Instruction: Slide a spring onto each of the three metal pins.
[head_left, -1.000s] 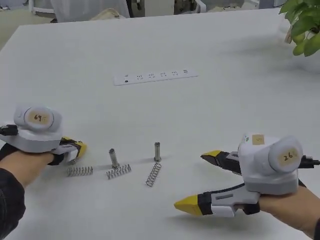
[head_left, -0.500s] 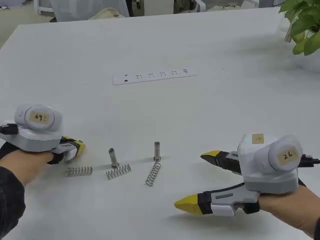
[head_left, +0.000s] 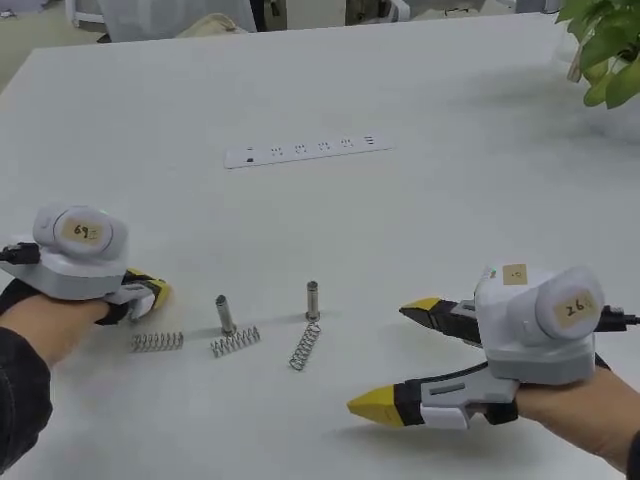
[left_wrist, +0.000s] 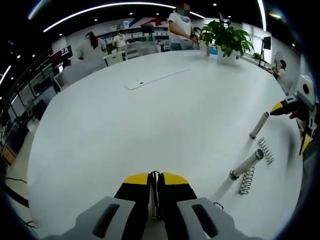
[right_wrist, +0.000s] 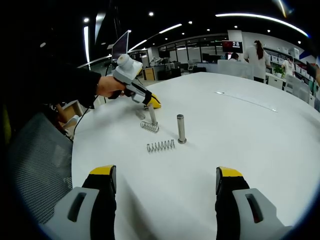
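Left gripper (left_wrist: 155, 181) stays pressed on a thin metal pin (left_wrist: 155, 197), and the right gripper (right_wrist: 165, 176) stays spread, well apart from the parts. Two upright pins (head_left: 313, 300) and three springs (head_left: 235, 341) sit unmoved between them, near the bench's (head_left: 400, 200) near edge.

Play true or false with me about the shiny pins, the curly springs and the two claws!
1. Two silver metal pins stand upright on the white table. True.
2. All three coiled wire springs are on pins. False: they lie flat on the table, beside the pins.
3. The right claw is wide open. True.
4. The left claw is wide open too. False: it is shut on a thin silver rod.
5. The white power strip lies between the two claws. False: it lies beyond the pins, farther from the person.
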